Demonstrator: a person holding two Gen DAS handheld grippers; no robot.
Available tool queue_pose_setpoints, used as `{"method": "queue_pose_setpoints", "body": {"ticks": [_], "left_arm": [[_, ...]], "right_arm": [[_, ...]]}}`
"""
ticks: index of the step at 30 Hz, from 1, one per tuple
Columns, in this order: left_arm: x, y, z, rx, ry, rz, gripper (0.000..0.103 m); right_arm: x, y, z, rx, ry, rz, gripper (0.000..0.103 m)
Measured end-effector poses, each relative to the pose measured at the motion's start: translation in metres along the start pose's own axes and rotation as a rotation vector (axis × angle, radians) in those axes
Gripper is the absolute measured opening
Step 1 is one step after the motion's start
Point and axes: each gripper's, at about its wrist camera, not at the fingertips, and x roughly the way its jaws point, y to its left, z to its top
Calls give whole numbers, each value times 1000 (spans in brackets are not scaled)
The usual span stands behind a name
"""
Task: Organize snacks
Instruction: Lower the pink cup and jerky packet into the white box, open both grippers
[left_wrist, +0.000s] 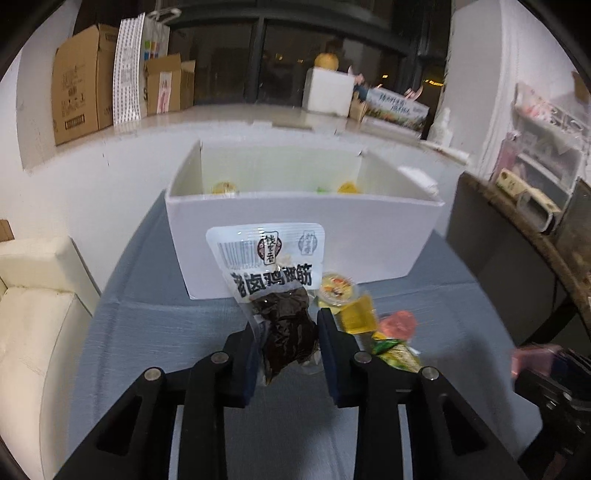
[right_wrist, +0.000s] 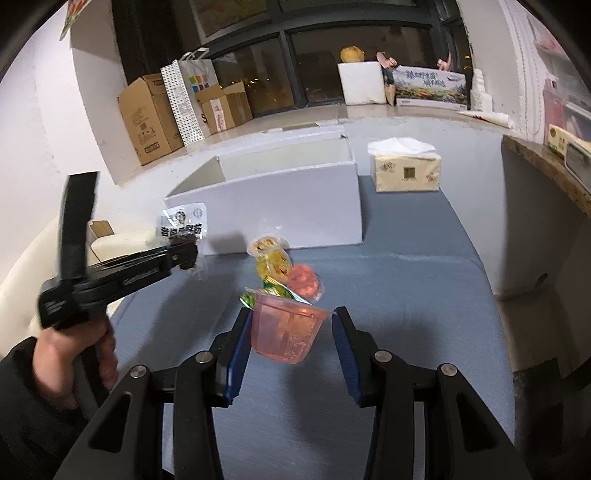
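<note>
My left gripper (left_wrist: 286, 332) is shut on a clear snack packet of dark braised meat (left_wrist: 275, 288) and holds it above the blue table, in front of the white box (left_wrist: 303, 243). The packet and left gripper also show in the right wrist view (right_wrist: 183, 229). My right gripper (right_wrist: 290, 325) is shut on a pink jelly cup (right_wrist: 286, 328), lifted off the table. A small pile of snacks lies before the box: yellow jelly cups (right_wrist: 273, 258), a pink jelly cup (right_wrist: 304, 282) and a green packet (right_wrist: 275, 291). Yellow and green snacks (left_wrist: 343, 188) lie inside the box.
A tissue box (right_wrist: 406, 168) stands right of the white box. A dark counter (right_wrist: 546, 166) borders the table on the right and a cream sofa (left_wrist: 33, 295) on the left. Cardboard boxes (right_wrist: 151, 118) and a paper bag stand on the far ledge.
</note>
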Motion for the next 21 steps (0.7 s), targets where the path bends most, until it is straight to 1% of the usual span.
{"method": "queue_pose_setpoints", "body": {"ticks": [3, 5, 10, 12, 14, 18, 21], "left_arm": [[-19, -1, 11, 3, -49, -18, 32], [-26, -2, 27, 23, -85, -6, 32], [-29, 5, 66, 35, -137, 11, 32], [-26, 9, 79, 42, -146, 20, 32], [-21, 14, 95, 48, -152, 31, 32], [0, 24, 124, 61, -140, 45, 32], [21, 32, 133, 50, -117, 49, 32]], "right_arm": [[0, 7, 13, -17, -24, 13, 47], [3, 12, 27, -35, -37, 19, 47], [10, 20, 72, -50, -102, 43, 47], [19, 21, 96, -41, -107, 68, 47], [32, 23, 120, -51, -115, 75, 47], [72, 22, 161, -72, -89, 47, 47], [107, 15, 178, -63, -42, 17, 47]]}}
